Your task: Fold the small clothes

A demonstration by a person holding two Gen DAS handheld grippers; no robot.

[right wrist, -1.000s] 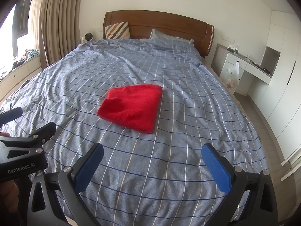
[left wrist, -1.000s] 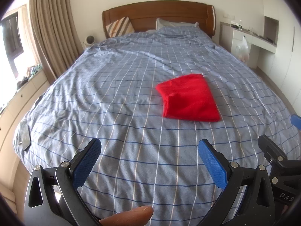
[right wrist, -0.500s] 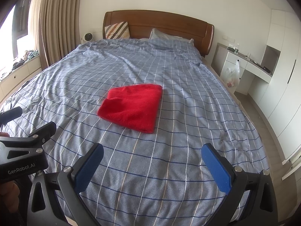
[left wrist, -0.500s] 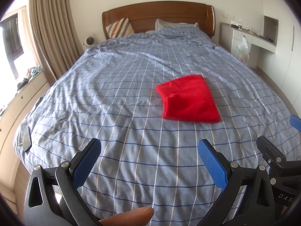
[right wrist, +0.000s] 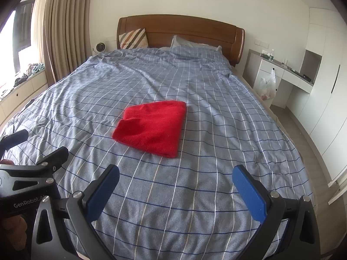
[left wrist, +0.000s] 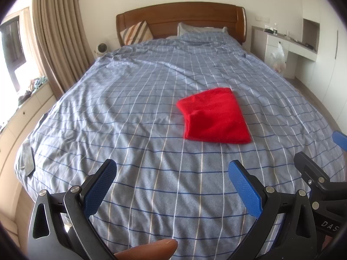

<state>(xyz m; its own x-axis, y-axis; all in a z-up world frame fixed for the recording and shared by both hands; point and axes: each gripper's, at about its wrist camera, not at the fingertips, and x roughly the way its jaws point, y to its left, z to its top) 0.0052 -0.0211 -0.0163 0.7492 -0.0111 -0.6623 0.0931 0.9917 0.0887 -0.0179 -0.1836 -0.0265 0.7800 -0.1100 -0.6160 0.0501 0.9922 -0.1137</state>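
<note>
Right wrist view is showing the red cloth lying folded in the middle of the bed, well ahead of both grippers and touching neither. The risk I'm seeing is the soft duvet: fingers diving for an edge could be pinching the cover along with the cloth and dragging both, or catching only the top layer so the fold is springing open. The near-left corner is looking puffy and loose, so a careless grab there might be undoing the neat shape.

The right gripper is hovering low over the foot of the bed, its blue fingers spread wide and holding nothing. The left gripper is sitting beside it, level and pointing toward the headboard, fingers likewise gaping wide and empty.
</note>
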